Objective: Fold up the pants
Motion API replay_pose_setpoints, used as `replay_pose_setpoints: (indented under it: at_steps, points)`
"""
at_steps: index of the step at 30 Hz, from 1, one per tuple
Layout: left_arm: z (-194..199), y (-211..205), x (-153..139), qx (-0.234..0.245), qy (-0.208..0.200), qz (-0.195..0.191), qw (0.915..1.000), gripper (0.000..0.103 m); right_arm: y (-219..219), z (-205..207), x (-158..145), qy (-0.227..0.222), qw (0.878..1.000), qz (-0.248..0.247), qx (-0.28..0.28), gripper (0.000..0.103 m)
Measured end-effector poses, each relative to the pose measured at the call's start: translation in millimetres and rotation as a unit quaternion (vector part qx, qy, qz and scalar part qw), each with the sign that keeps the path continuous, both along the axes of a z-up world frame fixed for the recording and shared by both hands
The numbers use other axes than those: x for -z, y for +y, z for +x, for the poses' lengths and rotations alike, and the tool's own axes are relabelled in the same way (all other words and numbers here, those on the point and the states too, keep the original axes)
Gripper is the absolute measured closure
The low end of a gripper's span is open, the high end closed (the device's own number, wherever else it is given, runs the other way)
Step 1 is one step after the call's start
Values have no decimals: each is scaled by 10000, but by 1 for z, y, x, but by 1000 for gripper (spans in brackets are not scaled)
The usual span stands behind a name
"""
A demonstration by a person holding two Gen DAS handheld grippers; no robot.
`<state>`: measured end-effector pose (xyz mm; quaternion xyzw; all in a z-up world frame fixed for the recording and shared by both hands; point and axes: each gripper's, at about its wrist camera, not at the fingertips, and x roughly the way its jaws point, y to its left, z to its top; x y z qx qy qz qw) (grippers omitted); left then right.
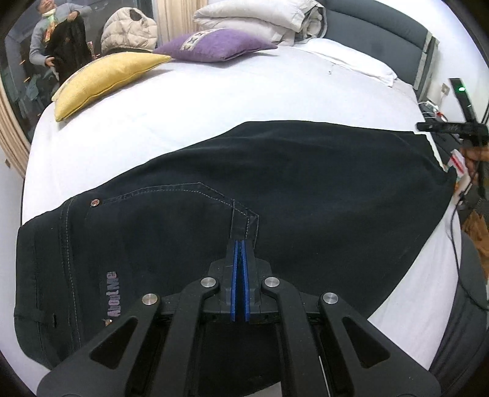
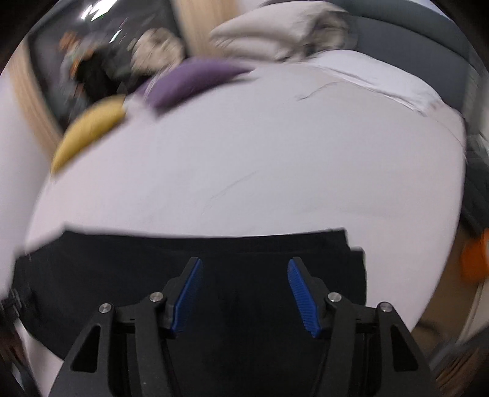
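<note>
Pants (image 1: pixel 275 171): spread flat across the near side of my bed (image 1: pixel 214 100), waistband end at left, leg ends at right.
Two cushions (image 1: pixel 104 79): behind the pants at far left, side by side on the sheet.
Folded duvet (image 1: pixel 259 18): behind the cushions, against the headboard (image 1: pixel 391 27).
Pillow (image 1: pixel 351 58): right of the duvet.
My left gripper (image 1: pixel 240 244): over the pants' near edge.
My right gripper (image 2: pixel 244 265): over the leg ends.

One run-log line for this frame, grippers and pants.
left gripper: shut at belt loop | right gripper: open, empty | black pants: flat on bed
</note>
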<state>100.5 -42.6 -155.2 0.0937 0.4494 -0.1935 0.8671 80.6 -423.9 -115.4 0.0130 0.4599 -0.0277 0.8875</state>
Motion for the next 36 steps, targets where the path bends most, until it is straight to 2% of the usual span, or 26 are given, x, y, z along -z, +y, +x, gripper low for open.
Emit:
replay_pose_setpoints:
  at_steps: [2,4,9,12,17,18,19,20,21,25,33,36]
  points:
    - [2,1,4,92,40,7,9999,101,13,10,6,206,9949,-375,-913,42]
    - [3,1,7,132,46,8,9999,101,19,19,14,489,9850,-825,-1433,46]
    - [8,-1,13,178,82,23,9998,101,20,46,24,831,9699,-921,-2094,48]
    - [7,0,15,200,85,2,9998,101,24,64,37,1185,9581,-933,-2434,51]
    - [10,-1,20,225,84,-45,9997,101,24,82,49,1465,9452,-975,-2749,56]
    - [10,0,20,235,81,-42,9997,101,24,84,50,1526,9422,-947,-2829,65]
    - [11,-1,20,237,78,-46,9997,101,26,85,50,1585,9383,-928,-2932,79]
    - [12,-1,21,232,80,-57,9997,101,29,84,50,1619,9342,-993,-3020,84]
    - [13,0,21,218,82,-79,9997,101,31,84,50,1660,9293,-1135,-3098,93]
    - [15,-2,22,189,66,-74,9998,101,25,83,47,1592,9294,-1312,-3061,100]
    - [17,-1,19,88,15,-115,9999,101,19,66,27,1040,9433,-1506,-2769,102]
    - [20,0,20,-68,-59,-48,9999,101,16,69,29,1049,9450,-1512,-2705,102]
